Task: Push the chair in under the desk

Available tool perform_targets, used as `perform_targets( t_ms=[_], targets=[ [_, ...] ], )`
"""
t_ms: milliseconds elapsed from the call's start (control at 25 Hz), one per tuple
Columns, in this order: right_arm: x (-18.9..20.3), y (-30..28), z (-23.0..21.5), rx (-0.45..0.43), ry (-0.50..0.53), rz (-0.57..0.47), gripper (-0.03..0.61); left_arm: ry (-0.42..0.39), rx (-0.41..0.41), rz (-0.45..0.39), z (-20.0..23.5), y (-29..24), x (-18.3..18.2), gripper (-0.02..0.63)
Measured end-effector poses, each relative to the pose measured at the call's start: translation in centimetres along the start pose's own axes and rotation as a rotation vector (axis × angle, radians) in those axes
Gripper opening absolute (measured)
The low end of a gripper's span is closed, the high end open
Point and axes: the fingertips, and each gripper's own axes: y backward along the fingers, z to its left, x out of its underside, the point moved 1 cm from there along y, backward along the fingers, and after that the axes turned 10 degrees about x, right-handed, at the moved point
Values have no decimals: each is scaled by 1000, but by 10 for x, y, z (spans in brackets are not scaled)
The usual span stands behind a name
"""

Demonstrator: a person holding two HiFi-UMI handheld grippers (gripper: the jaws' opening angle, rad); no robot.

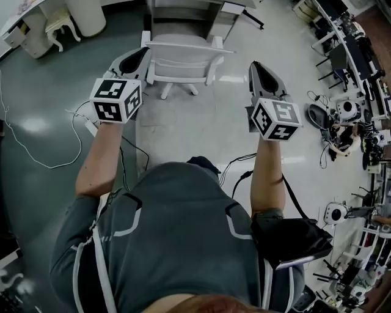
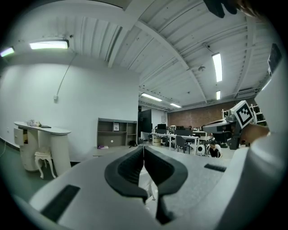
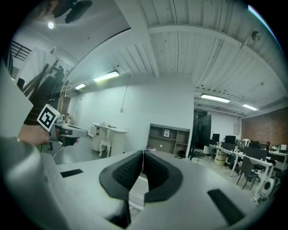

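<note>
The white chair stands on the floor ahead of me, its back toward me, facing the grey desk with shelves at the top of the head view. My left gripper is shut and empty, its tip close to the chair's left edge; whether it touches is unclear. My right gripper is also shut and empty, off to the right of the chair and apart from it. In the left gripper view the jaws meet, with the desk beyond. The right gripper shows the same, with the desk ahead.
A white vanity table with a small stool stands at the far left. Cables trail over the floor on the left. Workbenches with office chairs and equipment line the right side, where a person sits low on the floor.
</note>
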Motion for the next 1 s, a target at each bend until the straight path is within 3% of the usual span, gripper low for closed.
perform_targets(
  t_ms=[280, 640, 1000],
  targets=[
    [28, -32, 10, -81, 64, 76, 32, -27, 2, 79, 19, -10, 26, 11],
    [57, -115, 6, -189, 136, 134, 40, -88, -53, 183, 64, -41, 45, 12],
    [110, -206, -4, -343, 249, 227, 135, -106, -38, 343, 104, -124, 88, 33]
  ],
)
